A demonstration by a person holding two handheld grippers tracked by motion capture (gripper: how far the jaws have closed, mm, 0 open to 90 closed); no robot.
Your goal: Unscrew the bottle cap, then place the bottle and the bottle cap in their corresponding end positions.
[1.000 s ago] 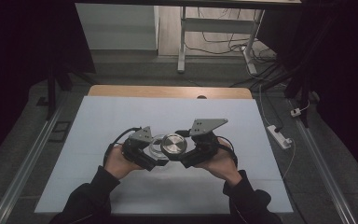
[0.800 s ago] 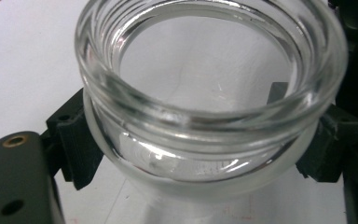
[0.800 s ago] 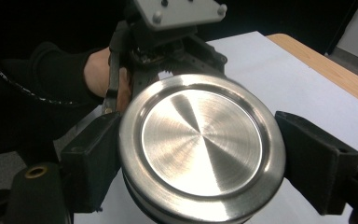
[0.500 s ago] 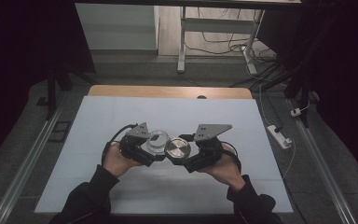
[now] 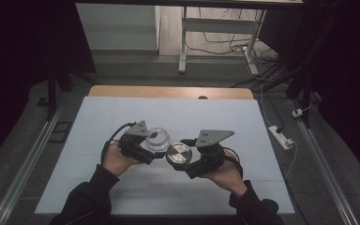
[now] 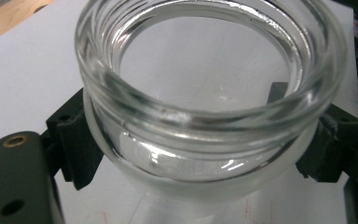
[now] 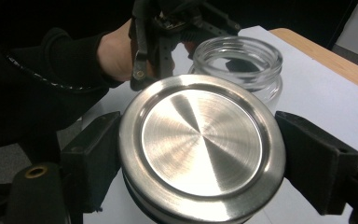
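Note:
My left gripper (image 5: 155, 145) is shut on a clear glass jar (image 5: 158, 138) with an open threaded mouth; in the left gripper view the jar (image 6: 205, 102) sits between both black pads (image 6: 77, 149). My right gripper (image 5: 180, 157) is shut on a round brushed-metal lid (image 5: 179, 153), held just right of the jar and apart from it. In the right gripper view the lid (image 7: 200, 149) is clamped at both sides, with the jar (image 7: 237, 63) and the left gripper (image 7: 163, 42) beyond it.
A pale blue-white mat (image 5: 122, 117) covers the table, whose wooden edge (image 5: 168, 91) shows at the back. A white power strip (image 5: 281, 137) lies on the floor to the right. Table legs and cables stand beyond the far edge.
The lid has come off the jar: my right gripper carried it to the right and down, while the left gripper kept the jar and shifted slightly left.

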